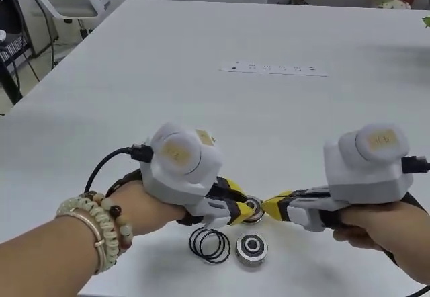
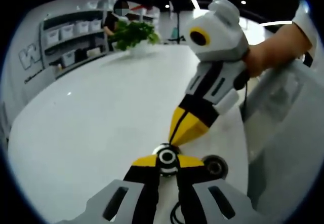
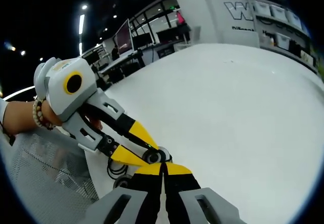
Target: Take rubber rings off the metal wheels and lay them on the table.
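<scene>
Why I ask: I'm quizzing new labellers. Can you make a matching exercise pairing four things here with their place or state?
Things:
1. left gripper
2. right gripper
3. rubber rings
4. second metal wheel

Places or states:
A. black, lying loose on the table
B. shut, tip close to the other gripper's
C. resting on the table beside the rings
D. shut on a metal wheel

Pairs: 1-D, 2-B, 3-A, 4-C
</scene>
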Demonstrator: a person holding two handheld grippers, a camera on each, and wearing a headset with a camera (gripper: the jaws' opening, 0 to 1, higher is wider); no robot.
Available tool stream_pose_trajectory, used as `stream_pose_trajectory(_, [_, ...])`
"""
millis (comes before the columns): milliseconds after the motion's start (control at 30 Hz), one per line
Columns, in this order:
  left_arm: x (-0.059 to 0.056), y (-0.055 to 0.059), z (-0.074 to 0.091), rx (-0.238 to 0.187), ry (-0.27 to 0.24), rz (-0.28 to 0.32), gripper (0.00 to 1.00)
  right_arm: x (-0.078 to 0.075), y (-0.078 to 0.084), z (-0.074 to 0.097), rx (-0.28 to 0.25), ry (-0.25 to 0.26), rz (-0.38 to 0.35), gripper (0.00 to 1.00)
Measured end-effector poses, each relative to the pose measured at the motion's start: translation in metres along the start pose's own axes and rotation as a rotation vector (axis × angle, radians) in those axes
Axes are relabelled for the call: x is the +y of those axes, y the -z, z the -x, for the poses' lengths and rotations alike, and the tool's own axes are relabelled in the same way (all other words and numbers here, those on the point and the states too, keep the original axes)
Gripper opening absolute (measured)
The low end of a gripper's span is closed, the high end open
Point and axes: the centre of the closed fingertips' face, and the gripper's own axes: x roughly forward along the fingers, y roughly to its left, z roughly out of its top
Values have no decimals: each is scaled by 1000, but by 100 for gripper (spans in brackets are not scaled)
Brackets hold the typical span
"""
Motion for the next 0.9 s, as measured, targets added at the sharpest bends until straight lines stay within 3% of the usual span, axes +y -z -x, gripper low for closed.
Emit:
stream_pose_trajectory(700, [0,0,0,-9,-6,-2,13,13,-8,-2,-21,-25,126,0])
stream_pose_trajectory(733, [0,0,0,-9,-6,-2,13,16,-10,-2,-32,-40,128,0])
stream_pose_trajectory(767, [0,0,0,-9,-6,-2,13,21,-19,-2,-81,-62,119,0])
stream_pose_trajectory(900, [1,0,-1,-8,-9,8,14,17,-18,0,-62,-30,122,0])
